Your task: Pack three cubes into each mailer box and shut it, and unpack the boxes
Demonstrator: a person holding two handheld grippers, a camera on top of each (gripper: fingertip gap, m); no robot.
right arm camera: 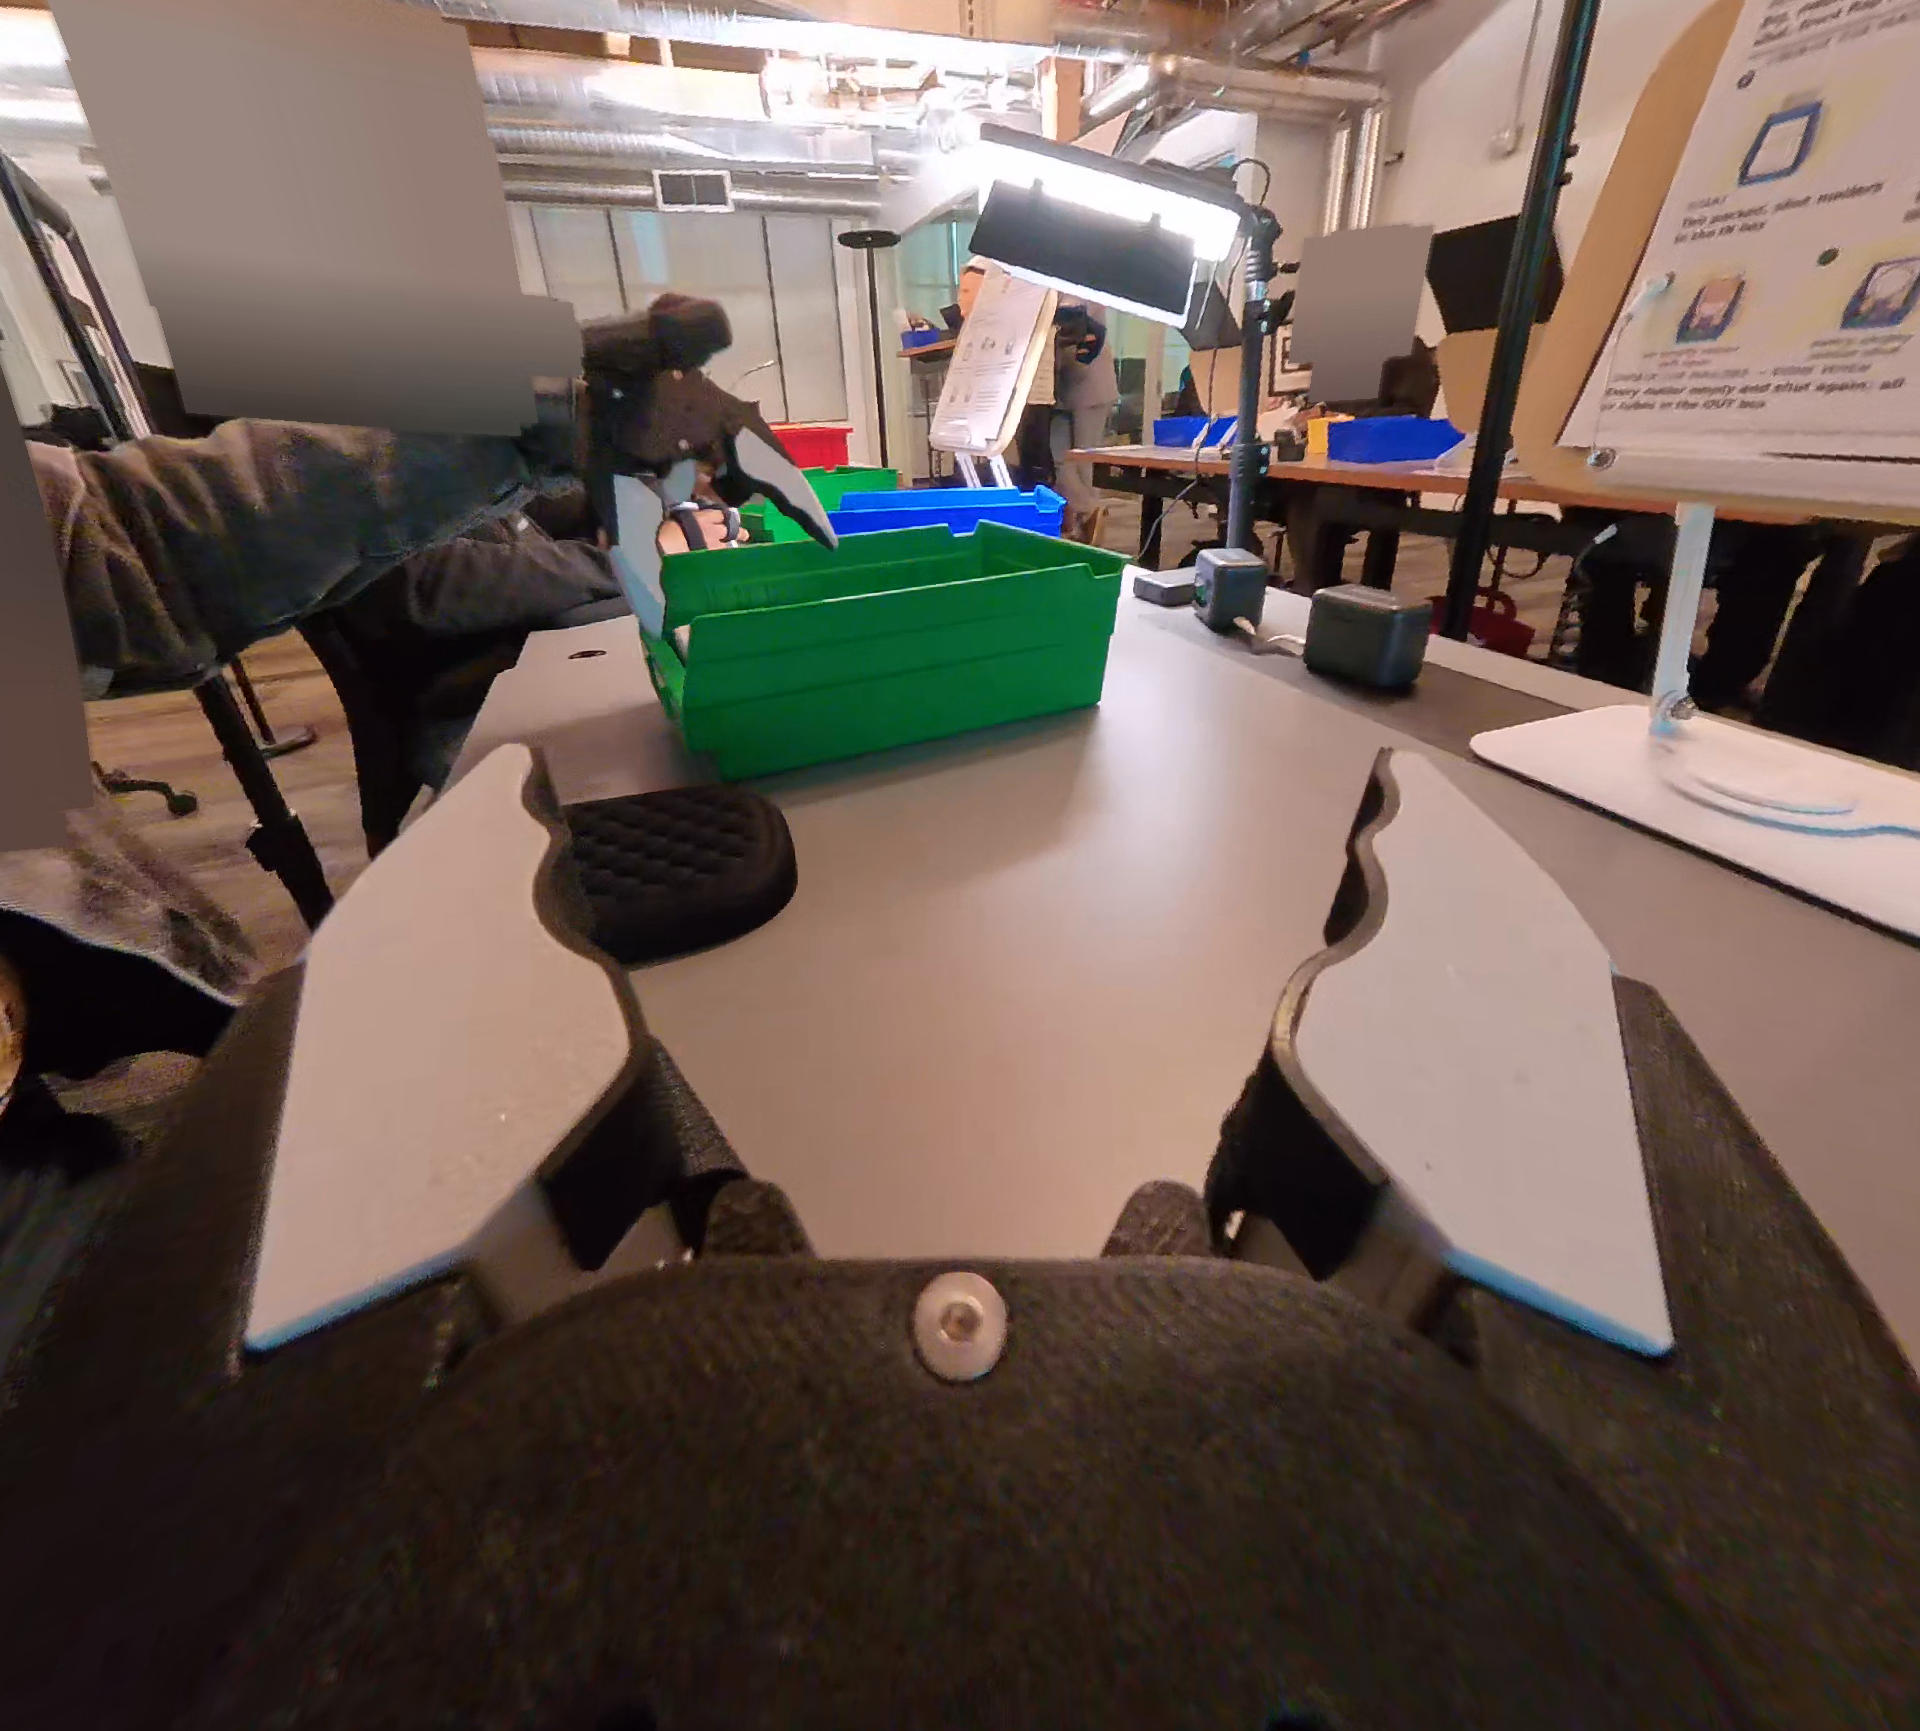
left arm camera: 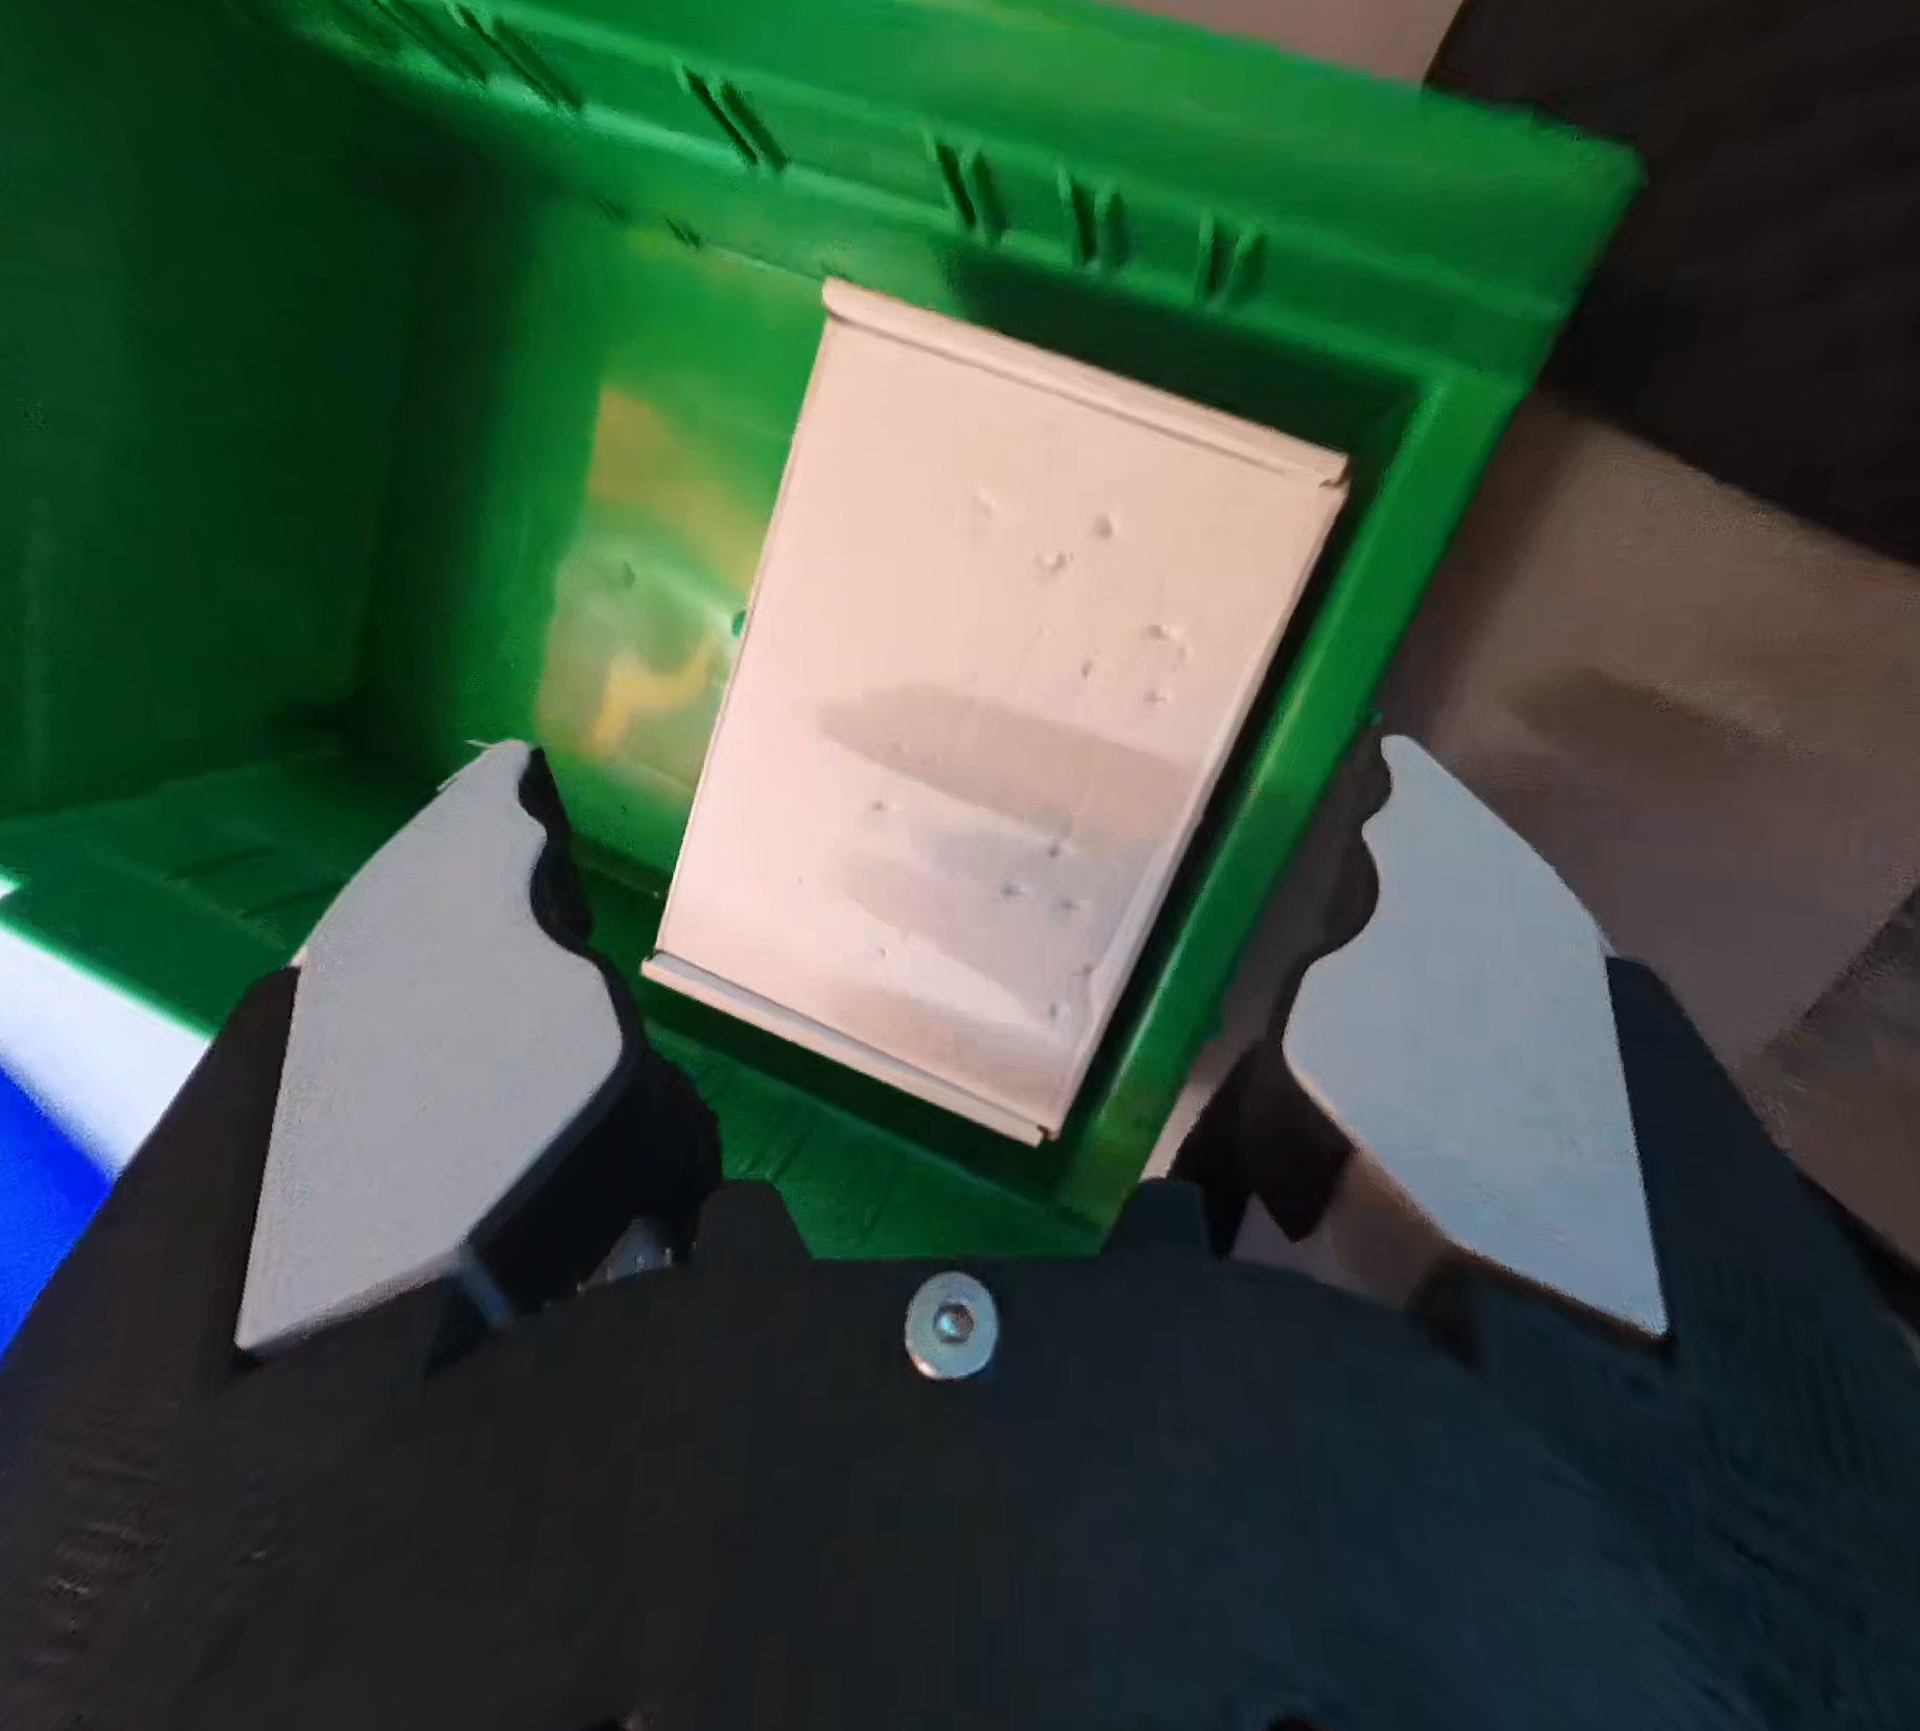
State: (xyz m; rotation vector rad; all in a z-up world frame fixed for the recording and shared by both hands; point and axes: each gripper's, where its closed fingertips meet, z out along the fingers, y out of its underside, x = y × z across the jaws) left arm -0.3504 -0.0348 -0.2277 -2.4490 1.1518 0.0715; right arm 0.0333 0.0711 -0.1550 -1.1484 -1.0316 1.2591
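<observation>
While both tongs sit released, right tongs (right arm camera: 951, 860) low over bare worktop (right arm camera: 1039, 850), left tongs (left arm camera: 951, 850) hover above closed white mailer box (left arm camera: 987, 705) in green bin's (left arm camera: 623, 154) corner. No cubes visible; progress can't be judged.

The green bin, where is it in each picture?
Left wrist view: the green bin fills the upper left; a shut white mailer box lies inside.
Right wrist view: it sits mid-table, centre-left.
Shared landmark: the left gripper, open over the bin's end.
</observation>
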